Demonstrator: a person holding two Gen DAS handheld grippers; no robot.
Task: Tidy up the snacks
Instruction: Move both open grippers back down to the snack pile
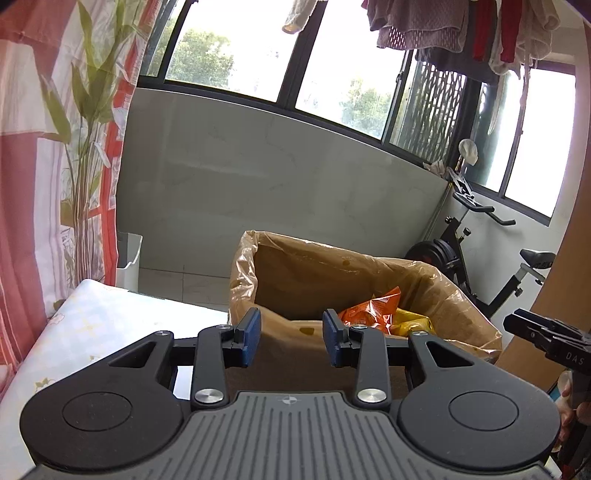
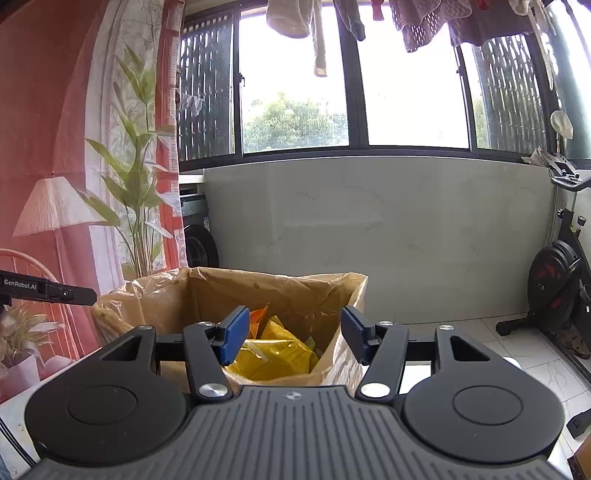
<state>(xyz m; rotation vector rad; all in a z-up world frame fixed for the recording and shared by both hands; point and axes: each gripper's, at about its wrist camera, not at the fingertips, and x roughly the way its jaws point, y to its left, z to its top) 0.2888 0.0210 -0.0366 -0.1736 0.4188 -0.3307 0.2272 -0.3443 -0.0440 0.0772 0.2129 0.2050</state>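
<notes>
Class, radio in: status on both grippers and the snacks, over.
Left gripper open, empty. Right gripper open, empty. Orange packet and yellow packets inside the lined box. Nothing blocking the box opening.

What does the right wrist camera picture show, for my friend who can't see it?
The open right tool hangs empty over a cardboard box lined with clear plastic, with yellow snack bags and an orange snack bag inside. Behind are a pale wall, big windows with hanging laundry and an exercise bike; the left tool pokes in at left.
</notes>
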